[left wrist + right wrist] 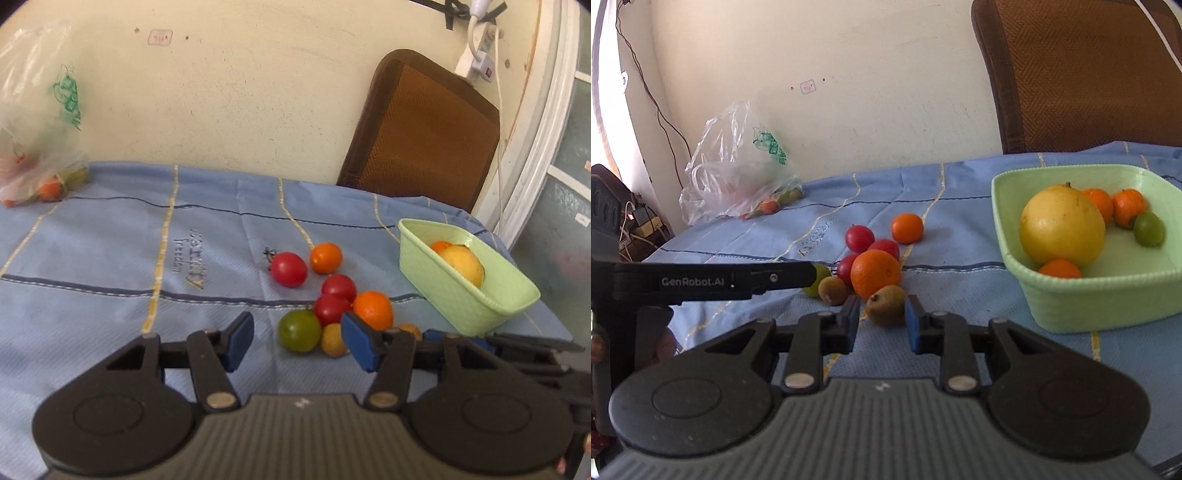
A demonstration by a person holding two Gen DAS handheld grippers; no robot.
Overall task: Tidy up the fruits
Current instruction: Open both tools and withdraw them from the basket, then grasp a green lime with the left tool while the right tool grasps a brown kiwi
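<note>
Loose fruits lie on the blue cloth: red ones [289, 268], oranges [373, 309], a green one [299, 330] and a small brown one [886, 304]. A pale green basket [1100, 299] to the right holds a big yellow fruit [1062, 225], small oranges and a green fruit. My left gripper [299, 341] stands open, low over the cloth, the green fruit just beyond its tips. In the right wrist view my right gripper [882, 326] has its jaws narrowly apart, the brown fruit at the tips; a gap shows beside the left pad.
A clear plastic bag [738, 173] holding a few fruits lies at the far left of the table by the wall. A brown chair back [421, 129] leans behind the basket. Cables and a power strip [476, 55] hang on the wall at right.
</note>
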